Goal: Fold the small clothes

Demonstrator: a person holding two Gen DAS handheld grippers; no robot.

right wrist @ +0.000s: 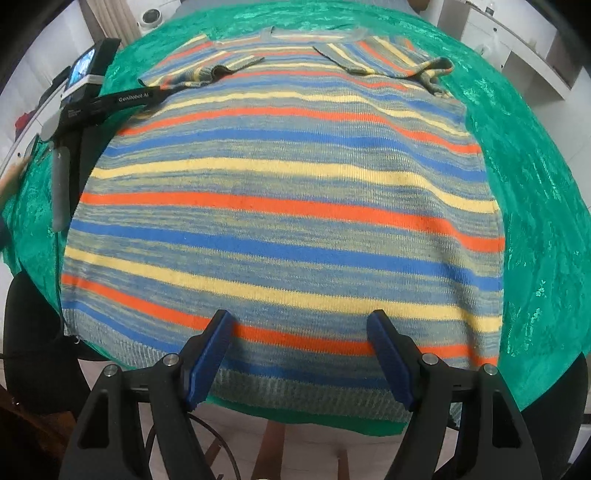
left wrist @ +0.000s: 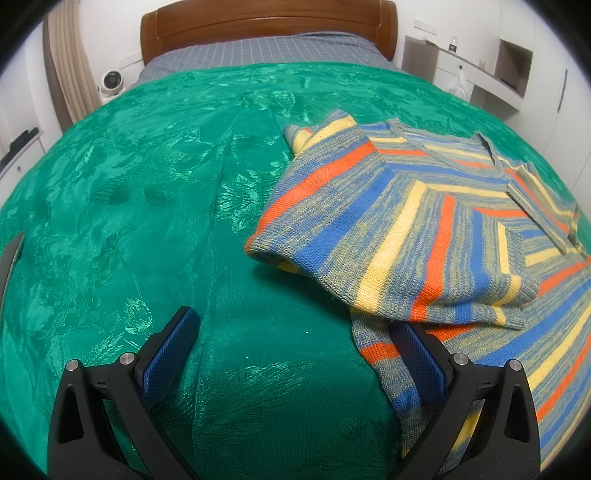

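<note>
A knit sweater [right wrist: 280,206] striped in blue, orange and yellow lies flat on the green bedspread [right wrist: 535,192], with both sleeves folded in across the chest. My right gripper [right wrist: 300,319] hovers open over the bottom hem [right wrist: 295,387] at the bed's edge, nothing pinched. In the left wrist view the sweater [left wrist: 424,221] fills the right side, a folded sleeve [left wrist: 332,206] on top. My left gripper [left wrist: 295,328] is open over the bedspread [left wrist: 147,184]; its right finger [left wrist: 421,362] sits above the sweater's side edge. The left gripper's body [right wrist: 92,103] shows beside the sweater's left shoulder.
A wooden headboard [left wrist: 266,22] and grey checked sheet [left wrist: 266,51] lie at the far end. A small white fan [left wrist: 110,81] stands to the left, white shelves [left wrist: 498,74] to the right. Below the bed's near edge are floor and a dark cable [right wrist: 221,443].
</note>
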